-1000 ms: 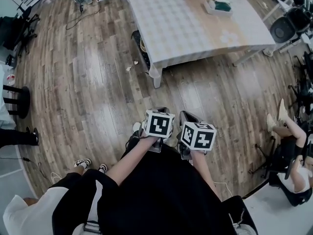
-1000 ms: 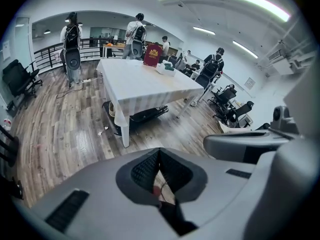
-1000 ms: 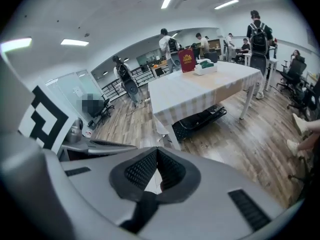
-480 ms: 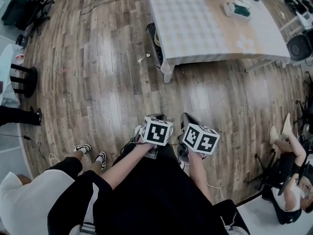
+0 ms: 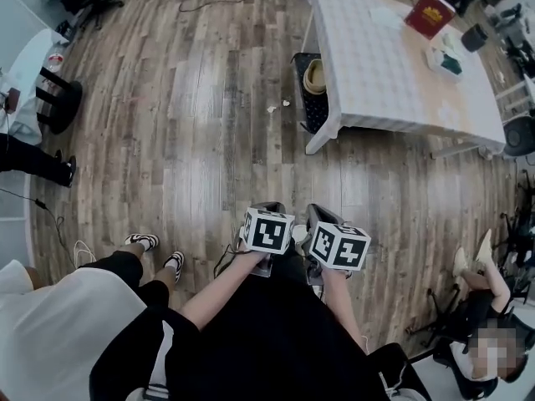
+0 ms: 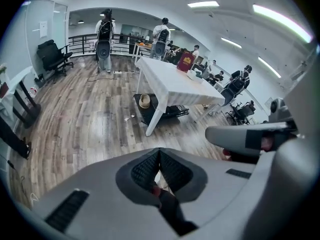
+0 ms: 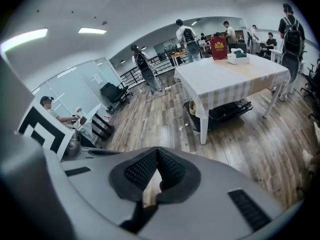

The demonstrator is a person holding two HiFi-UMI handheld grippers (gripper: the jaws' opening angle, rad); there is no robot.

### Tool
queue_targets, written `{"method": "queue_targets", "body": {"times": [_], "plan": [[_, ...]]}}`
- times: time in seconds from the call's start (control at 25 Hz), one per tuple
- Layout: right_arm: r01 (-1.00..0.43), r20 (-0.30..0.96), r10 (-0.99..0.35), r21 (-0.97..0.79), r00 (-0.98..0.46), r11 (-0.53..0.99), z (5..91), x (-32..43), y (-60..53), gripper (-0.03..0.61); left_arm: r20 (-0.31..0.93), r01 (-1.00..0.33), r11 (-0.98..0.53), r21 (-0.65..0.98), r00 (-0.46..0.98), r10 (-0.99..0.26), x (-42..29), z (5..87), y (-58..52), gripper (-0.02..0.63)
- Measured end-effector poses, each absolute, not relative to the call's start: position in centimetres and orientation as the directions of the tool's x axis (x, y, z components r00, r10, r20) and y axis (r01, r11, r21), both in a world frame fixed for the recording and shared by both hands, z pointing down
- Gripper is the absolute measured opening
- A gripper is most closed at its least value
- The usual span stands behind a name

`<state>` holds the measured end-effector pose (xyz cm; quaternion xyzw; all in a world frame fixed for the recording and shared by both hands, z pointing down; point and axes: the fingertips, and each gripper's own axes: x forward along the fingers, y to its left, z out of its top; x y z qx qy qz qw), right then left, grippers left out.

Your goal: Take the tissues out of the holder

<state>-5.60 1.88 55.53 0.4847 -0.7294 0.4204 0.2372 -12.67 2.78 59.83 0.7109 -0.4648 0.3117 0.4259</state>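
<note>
The tissue holder (image 5: pixel 443 59) is a small white box with green in it, far off on the white checked table (image 5: pixel 376 65) at the upper right. In the right gripper view the tissue holder (image 7: pixel 237 57) sits near the table's far end. I hold both grippers close to my body, well short of the table. My left gripper (image 5: pixel 269 208) and right gripper (image 5: pixel 319 211) sit side by side over the wood floor. In each gripper view the dark pads (image 6: pixel 150 166) (image 7: pixel 170 166) meet at their tips with nothing between them.
A red box (image 5: pixel 429 12) and a dark cup (image 5: pixel 474 38) stand on the table beside the holder. A black bag with a hat (image 5: pixel 313 86) lies under the table's near end. Dark stools (image 5: pixel 58 98) stand at left. One person stands at my left (image 5: pixel 50 332); another sits at lower right (image 5: pixel 476 341).
The head view has swung, so the table now lies farther to the upper right. Both grippers stay together in front of my body, still shut.
</note>
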Motion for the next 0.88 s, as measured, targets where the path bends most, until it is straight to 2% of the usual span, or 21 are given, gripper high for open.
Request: {"method": "queue_targets", "body": {"times": [0.2,0.52,0.88], "plan": [[-0.929,0.773,-0.529,-0.358,-0.35,0.093,56.4,-6.1,6.5,0.012,0.822,-0.89,-0.313,0.333,0.436,-0.367,-12.1,60.3,4.4,0.002],[-0.934,0.763,-0.577,-0.357,-0.291,-0.001,55.6,-0.4,8.6,0.012,0.82,-0.831,-0.455,0.321,0.484,-0.307,-4.6,59.2,6.0,0.002],[-0.929,0.707,-0.673,-0.361,-0.218,-0.078,53.6,11.2,9.5,0.012,0.809,-0.8,-0.527,0.286,0.497,-0.315,4.8,57.3,7.2,0.002]]}}
